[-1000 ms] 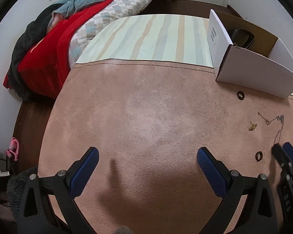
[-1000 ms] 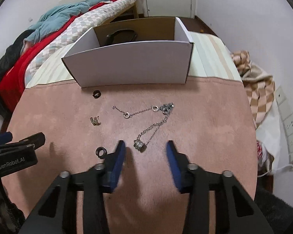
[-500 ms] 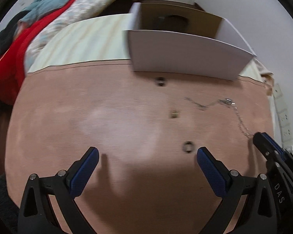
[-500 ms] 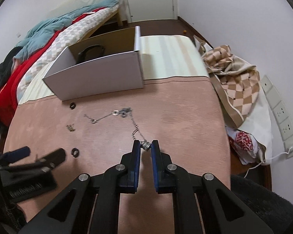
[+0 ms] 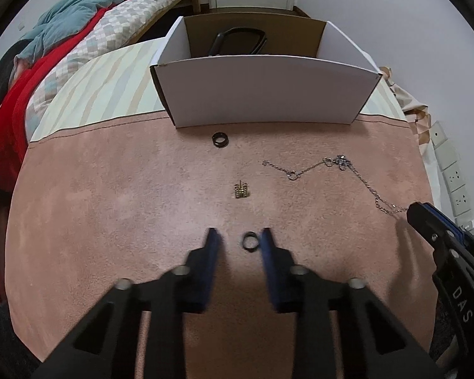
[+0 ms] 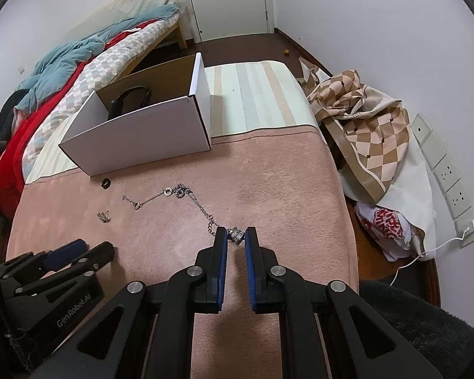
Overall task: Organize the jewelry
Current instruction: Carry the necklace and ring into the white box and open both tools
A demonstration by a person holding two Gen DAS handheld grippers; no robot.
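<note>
Jewelry lies on a pink cloth (image 5: pixel 110 221) in front of an open white cardboard box (image 5: pixel 265 91). My left gripper (image 5: pixel 238 240) is partly closed, with a dark ring (image 5: pixel 249 240) between its fingertips, close to the right one. A second dark ring (image 5: pixel 219 139) lies near the box, and a small gold piece (image 5: pixel 241 189) sits between the rings. My right gripper (image 6: pixel 236 235) is shut on the silver pendant (image 6: pixel 236 234) of a silver chain necklace (image 6: pixel 173 194) that trails left across the cloth. The box (image 6: pixel 148 132) also shows in the right wrist view.
The box holds a black bracelet-like object (image 5: pixel 237 42). A bed with red and teal blankets (image 5: pixel 47 57) lies to the left. A checkered cloth bag (image 6: pixel 366 132) and a wall socket strip (image 6: pixel 442 173) are off the table's right edge.
My left gripper swung right, moved up to the near dark ring and narrowed around it. My right gripper closed on the necklace pendant and pulled it right, stretching the chain.
</note>
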